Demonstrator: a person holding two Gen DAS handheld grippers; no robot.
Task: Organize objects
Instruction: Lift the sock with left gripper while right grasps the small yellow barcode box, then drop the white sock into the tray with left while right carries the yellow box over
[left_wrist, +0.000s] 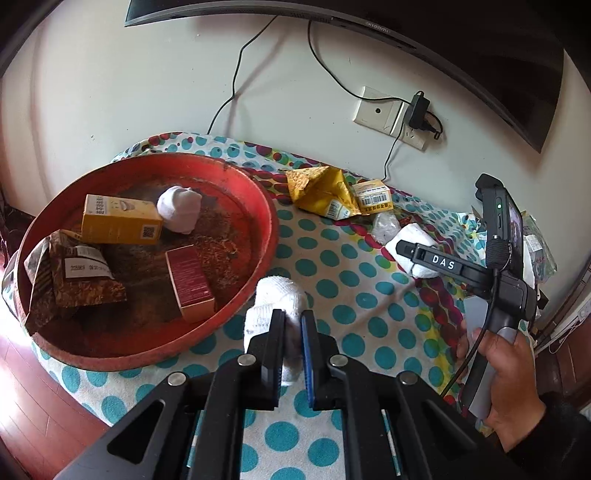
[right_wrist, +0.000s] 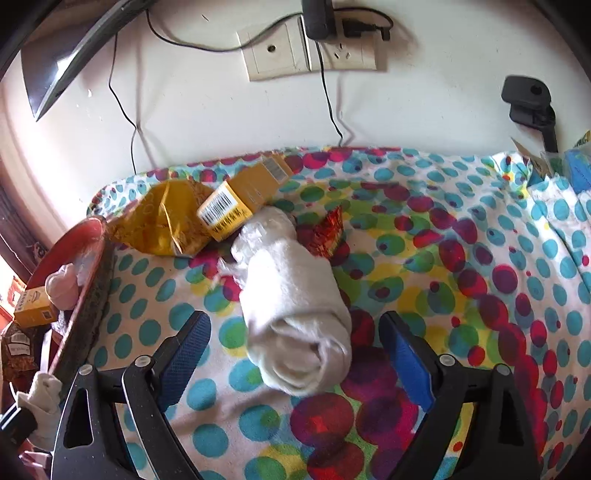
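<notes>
My left gripper (left_wrist: 293, 325) is shut on a rolled white sock (left_wrist: 277, 295), held just beside the near rim of the red basin (left_wrist: 271, 221). In the basin lie a yellow box (left_wrist: 118, 221), a white sock ball (left_wrist: 179, 214), a red box (left_wrist: 190, 284) and a brown packet (left_wrist: 74, 280). My right gripper (right_wrist: 295, 321) is open, its blue pads standing clear on either side of another rolled white sock (right_wrist: 291, 288) that lies on the dotted cloth (right_wrist: 480, 258). A person's hand (left_wrist: 509, 376) holds that gripper at the right of the left wrist view.
Behind the sock lie a crumpled yellow bag (right_wrist: 162, 221), a yellow barcoded box (right_wrist: 240, 199), clear plastic (right_wrist: 258, 229) and a red wrapper (right_wrist: 328, 229). The wall with sockets (right_wrist: 310, 48) and cables is close behind. The basin's rim (right_wrist: 79, 243) stands at the left.
</notes>
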